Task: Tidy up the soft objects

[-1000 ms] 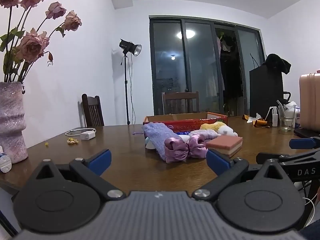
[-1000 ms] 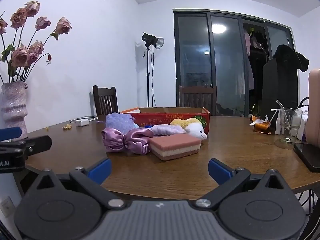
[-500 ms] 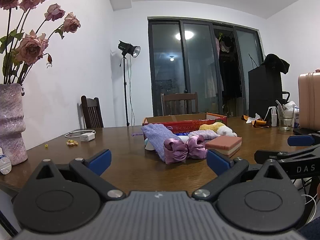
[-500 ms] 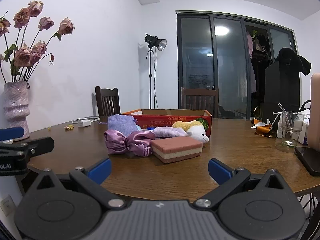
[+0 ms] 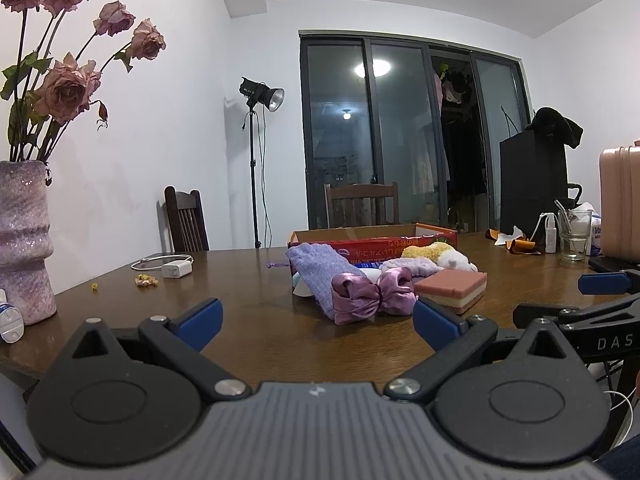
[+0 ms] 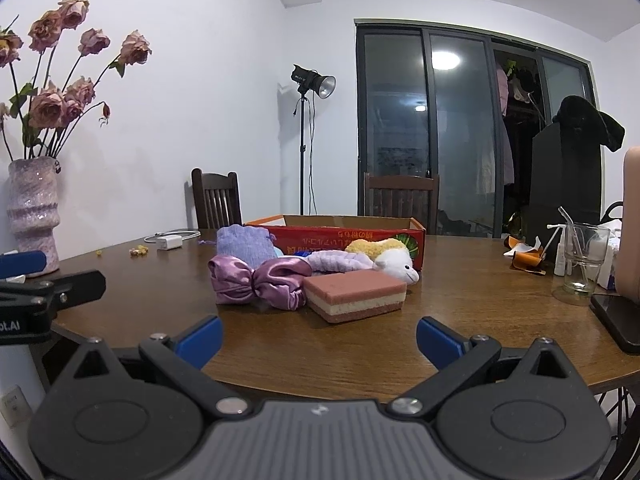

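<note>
Both grippers' fingers (image 5: 200,317) (image 6: 438,342) spread wide, holding nothing.

Table (image 6: 360,352): brown wood, smooth, a bit shiny. Bow (image 6: 260,282) in mid frame: purple cloth, shiny like satin. Pouch (image 5: 316,270): rough woven lilac cloth. Sponge (image 6: 356,294): matt, soft-looking, pink & cream layers. Box (image 6: 352,236): red printed cardboard. Cup (image 6: 584,258) at right: clear glass. Vase (image 5: 22,240) at left: rough, sparkly.
</note>
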`<state>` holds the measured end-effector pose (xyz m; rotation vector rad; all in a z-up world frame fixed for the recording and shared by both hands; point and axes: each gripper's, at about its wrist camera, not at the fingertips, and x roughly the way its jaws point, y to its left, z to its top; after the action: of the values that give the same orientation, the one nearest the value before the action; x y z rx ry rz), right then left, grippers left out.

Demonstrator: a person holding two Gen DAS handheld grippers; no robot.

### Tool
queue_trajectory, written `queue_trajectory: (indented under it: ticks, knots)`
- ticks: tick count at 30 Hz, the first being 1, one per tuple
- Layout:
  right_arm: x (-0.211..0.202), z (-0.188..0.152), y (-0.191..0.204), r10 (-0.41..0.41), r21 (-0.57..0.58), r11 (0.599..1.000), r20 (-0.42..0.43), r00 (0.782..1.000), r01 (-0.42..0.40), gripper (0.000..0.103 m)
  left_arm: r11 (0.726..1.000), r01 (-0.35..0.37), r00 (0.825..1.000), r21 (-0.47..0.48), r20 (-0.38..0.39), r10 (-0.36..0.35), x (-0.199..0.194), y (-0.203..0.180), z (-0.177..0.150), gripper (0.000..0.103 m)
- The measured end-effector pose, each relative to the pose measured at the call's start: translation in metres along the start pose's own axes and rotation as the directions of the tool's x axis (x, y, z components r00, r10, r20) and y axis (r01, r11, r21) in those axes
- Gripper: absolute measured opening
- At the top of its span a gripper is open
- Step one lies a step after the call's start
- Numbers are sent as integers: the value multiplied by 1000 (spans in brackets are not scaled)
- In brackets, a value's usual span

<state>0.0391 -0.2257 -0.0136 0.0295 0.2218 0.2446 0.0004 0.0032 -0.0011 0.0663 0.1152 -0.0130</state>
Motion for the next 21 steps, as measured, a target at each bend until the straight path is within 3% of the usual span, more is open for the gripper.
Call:
queue_trajectory:
  ticks: [21]
  knots:
    - [4,-1,1,1,5,1000,-13,1000,-1,103,1000,12,1000,4,-5,-12,1,-1,-1,103]
